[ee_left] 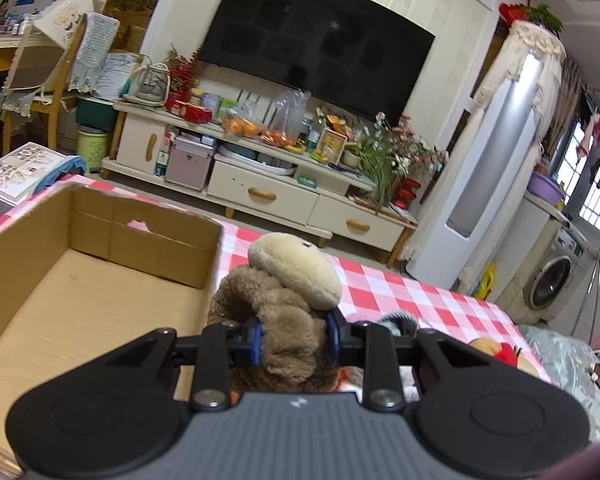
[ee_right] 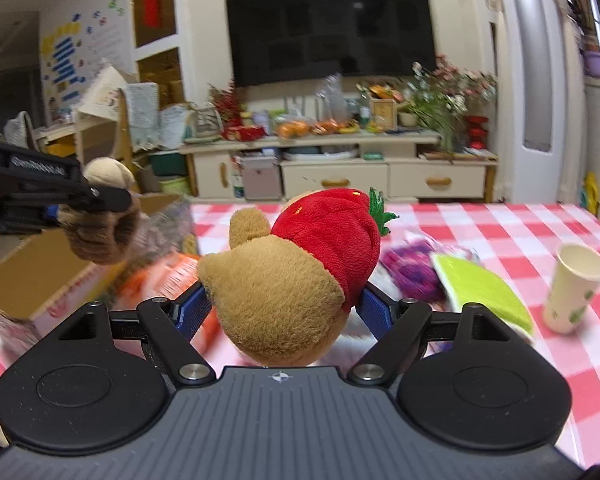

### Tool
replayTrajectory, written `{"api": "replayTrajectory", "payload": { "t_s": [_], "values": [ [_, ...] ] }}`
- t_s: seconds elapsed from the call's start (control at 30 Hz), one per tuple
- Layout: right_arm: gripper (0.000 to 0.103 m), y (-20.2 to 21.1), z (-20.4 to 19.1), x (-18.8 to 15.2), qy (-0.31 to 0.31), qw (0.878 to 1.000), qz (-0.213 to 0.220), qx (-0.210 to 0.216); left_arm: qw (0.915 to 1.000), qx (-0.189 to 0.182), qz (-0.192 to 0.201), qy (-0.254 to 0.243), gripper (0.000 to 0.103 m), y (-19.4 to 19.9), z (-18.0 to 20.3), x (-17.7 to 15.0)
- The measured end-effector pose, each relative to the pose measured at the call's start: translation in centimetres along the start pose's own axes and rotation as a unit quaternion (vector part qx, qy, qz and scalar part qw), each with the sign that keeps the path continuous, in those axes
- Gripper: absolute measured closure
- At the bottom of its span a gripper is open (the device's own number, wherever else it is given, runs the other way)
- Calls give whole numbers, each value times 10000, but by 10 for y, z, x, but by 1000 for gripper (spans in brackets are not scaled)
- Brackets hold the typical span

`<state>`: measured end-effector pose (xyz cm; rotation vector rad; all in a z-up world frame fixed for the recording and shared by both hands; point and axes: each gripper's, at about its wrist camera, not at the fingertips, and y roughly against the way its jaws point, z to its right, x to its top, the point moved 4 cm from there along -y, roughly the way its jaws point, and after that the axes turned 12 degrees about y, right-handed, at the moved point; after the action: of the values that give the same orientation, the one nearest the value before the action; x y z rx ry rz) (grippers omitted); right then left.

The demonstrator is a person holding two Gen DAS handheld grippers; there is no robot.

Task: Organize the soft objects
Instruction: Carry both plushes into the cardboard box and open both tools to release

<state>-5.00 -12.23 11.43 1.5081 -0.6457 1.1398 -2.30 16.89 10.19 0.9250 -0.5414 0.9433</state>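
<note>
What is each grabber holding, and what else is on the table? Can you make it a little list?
left gripper: shut on brown plush toy
right gripper: shut on strawberry plush toy
cardboard box: open, nothing seen inside, at the left
tablecloth: red and white checks
paper cup: upright, at the right
green cloth: flat, beside purple fluffy thing

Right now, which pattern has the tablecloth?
Red and white checks on the tablecloth; the right wrist view shows it best.
</note>
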Motion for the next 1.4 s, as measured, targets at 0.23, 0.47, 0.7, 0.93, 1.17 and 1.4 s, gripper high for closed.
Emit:
{"api": "replayTrajectory", "payload": {
  "t_s": [0.23, 0.47, 0.7, 0.93, 1.17, 1.4],
  "values": [
    [4, -15, -18, 29, 143, 9984, 256, 494, 9994, 159, 223, 222, 75, 12, -24, 13],
    [3, -28, -52, 48, 490, 9921, 403, 1086, 9958, 585, 475, 524, 74, 21, -62, 30],
    [2, -48, -87, 58, 999, 9807, 372, 1638, 9902, 1006, 537, 804, 74, 24, -95, 40],
    [2, -60, -109, 57, 1356, 9710, 182, 1959, 9844, 1298, 544, 1054, 74, 26, -121, 46],
    [0, -65, -124, 54, 1557, 9657, 69, 2077, 9804, 1522, 557, 1123, 66, 31, -134, 46],
    [0, -50, -111, 52, 1447, 9694, 82, 1984, 9791, 1623, 695, 1007, 30, 36, -131, 48]
  ]
}}
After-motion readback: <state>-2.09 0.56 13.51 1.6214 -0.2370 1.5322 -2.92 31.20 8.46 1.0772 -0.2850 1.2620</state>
